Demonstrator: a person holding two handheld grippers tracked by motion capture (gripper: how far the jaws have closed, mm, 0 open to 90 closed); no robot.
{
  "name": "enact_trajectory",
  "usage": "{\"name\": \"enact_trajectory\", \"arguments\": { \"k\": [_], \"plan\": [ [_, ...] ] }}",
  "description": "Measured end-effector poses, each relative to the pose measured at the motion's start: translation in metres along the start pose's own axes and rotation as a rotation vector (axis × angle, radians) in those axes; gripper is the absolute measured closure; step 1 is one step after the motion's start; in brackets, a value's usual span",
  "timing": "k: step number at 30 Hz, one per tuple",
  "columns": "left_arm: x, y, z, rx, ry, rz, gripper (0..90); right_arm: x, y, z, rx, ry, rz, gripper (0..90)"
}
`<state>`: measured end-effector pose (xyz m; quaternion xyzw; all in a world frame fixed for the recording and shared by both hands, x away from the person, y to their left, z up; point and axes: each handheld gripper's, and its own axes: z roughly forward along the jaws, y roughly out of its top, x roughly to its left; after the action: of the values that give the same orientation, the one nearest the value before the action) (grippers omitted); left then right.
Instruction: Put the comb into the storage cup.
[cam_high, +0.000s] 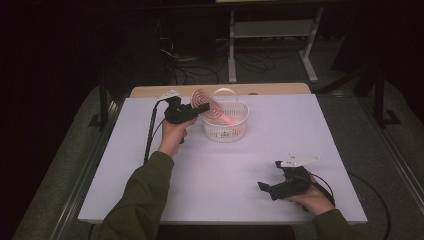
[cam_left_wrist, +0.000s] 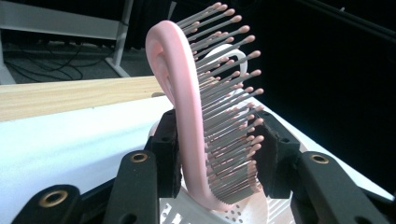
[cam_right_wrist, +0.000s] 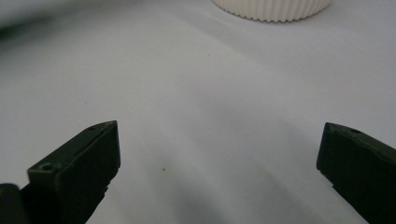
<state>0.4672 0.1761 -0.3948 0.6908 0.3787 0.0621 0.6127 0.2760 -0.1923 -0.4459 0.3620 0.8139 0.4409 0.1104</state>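
Hairbrush (cam_left_wrist: 187, 116), pink with grey pink-tipped bristles, sits clamped in my left gripper (cam_high: 192, 111) above the near-left rim of the white basket (cam_high: 235, 131). Jaws closed on the brush head: one pad against the smooth pink back, the other pressing into the bristle side, seen clearly in the left gripper view. That grip across the thickness keeps the head from twisting, though the bristles give a soft seat, so I judge the hold firm but not rigid.

Brush stands near upright, tilted, with one end dipping inside the basket. In the high view the pink handle slants down toward the basket floor. Reads to me as a placing or lifting step at the basket mouth; cannot tell which from this alone. Keeping the brush tall and narrow suits the opening, since the arched basket handle (cam_high: 226, 91) crosses just behind it.

Basket sits toward the far middle of the white table (cam_high: 300, 130), just beside my left hand (cam_high: 172, 135).

Right gripper (cam_high: 274, 189) rests low at the near right corner, well apart from the work, jaws spread wide and holding nothing. Its own view looks across bare table to the basket's ribbed wall. Parked there, I think, to stay out of the left arm's way.

Risk: bristles slipping on the pad.
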Motion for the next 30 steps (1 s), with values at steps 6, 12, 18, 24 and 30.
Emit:
{"name": "enact_trajectory", "arguments": {
  "k": [6, 12, 18, 24, 30],
  "plan": [
    [-0.002, 0.002, -0.003, 0.014, 0.034, 0.042, 55.1, -0.005, -0.001, 0.001, -0.002, 0.006, 0.011, 0.0],
    [-0.005, 0.003, -0.005, 0.030, 0.059, 0.078, 51.2, -0.004, -0.001, 0.001, -0.001, 0.006, 0.005, 0.0],
    [-0.007, 0.005, -0.008, 0.038, 0.068, 0.125, 47.2, -0.004, 0.000, 0.001, -0.002, 0.005, 0.008, 0.0],
    [-0.010, 0.003, -0.011, 0.058, 0.066, 0.171, 37.4, -0.004, 0.001, 0.001, -0.002, 0.005, 0.002, 0.0],
    [-0.014, 0.001, -0.014, 0.092, 0.083, 0.223, 23.0, -0.003, 0.002, 0.002, -0.002, 0.004, -0.003, 0.0]
  ]
}}
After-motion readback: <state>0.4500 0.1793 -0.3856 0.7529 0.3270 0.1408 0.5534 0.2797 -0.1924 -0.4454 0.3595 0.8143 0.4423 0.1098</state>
